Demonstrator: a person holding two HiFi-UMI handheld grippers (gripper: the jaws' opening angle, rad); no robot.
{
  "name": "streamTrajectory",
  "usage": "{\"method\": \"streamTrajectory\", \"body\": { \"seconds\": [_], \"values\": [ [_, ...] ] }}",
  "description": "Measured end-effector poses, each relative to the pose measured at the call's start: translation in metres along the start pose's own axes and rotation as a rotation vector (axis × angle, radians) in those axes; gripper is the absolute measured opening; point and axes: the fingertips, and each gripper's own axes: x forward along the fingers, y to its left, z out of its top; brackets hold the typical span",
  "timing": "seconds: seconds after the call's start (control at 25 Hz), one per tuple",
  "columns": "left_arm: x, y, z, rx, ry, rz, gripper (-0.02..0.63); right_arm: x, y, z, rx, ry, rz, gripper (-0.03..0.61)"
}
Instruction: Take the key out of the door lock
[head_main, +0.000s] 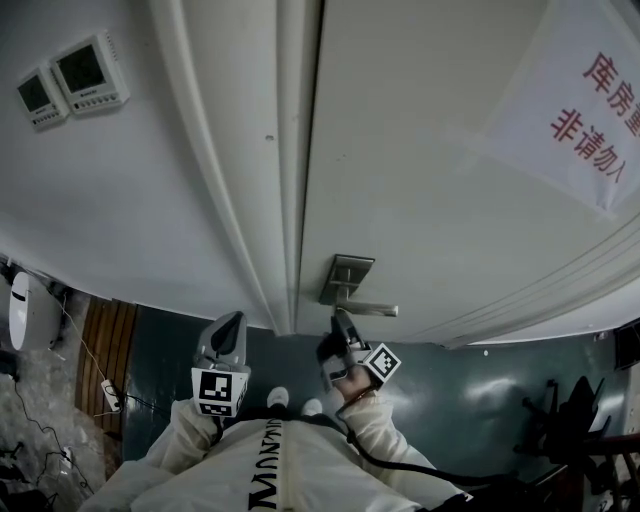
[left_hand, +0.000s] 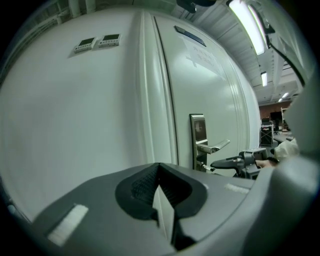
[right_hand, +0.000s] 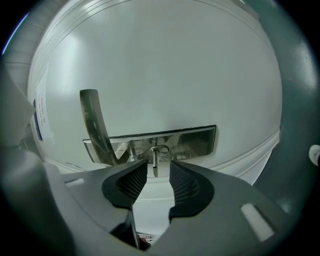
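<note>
A small metal key (right_hand: 155, 162) sticks out of the steel lock plate (right_hand: 190, 142) below the lever handle (right_hand: 97, 127) of the white door (head_main: 420, 150). In the right gripper view my right gripper (right_hand: 158, 172) is open, with the key's head between the two jaw tips and a gap on each side. In the head view the right gripper (head_main: 340, 320) points at the lock plate (head_main: 345, 278) from just below it. My left gripper (left_hand: 160, 185) is shut on nothing and hangs back by the door frame. From there I see the key (left_hand: 205, 167) and the right gripper (left_hand: 235, 162).
The door frame (head_main: 285, 200) runs up left of the lock. Two wall control panels (head_main: 75, 78) hang at upper left, and a paper sign (head_main: 590, 110) is on the door. A white appliance (head_main: 25, 310) and cables lie at left, a dark stand (head_main: 570, 420) at right.
</note>
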Motion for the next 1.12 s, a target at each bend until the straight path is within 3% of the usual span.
{"method": "streamTrajectory", "body": {
  "seconds": [0.52,0.68,1.12],
  "values": [
    [0.001,0.004,0.0,-0.001,0.012,0.016,0.0,0.023,0.0,0.007,0.025,-0.003,0.024,0.086],
    [0.0,0.003,0.0,-0.003,0.011,0.018,0.0,0.024,0.005,0.008,0.014,0.006,0.04,0.031],
    [0.001,-0.006,0.002,0.0,0.004,0.0,0.0,0.023,0.007,0.007,-0.026,-0.008,0.02,0.025]
  ]
}}
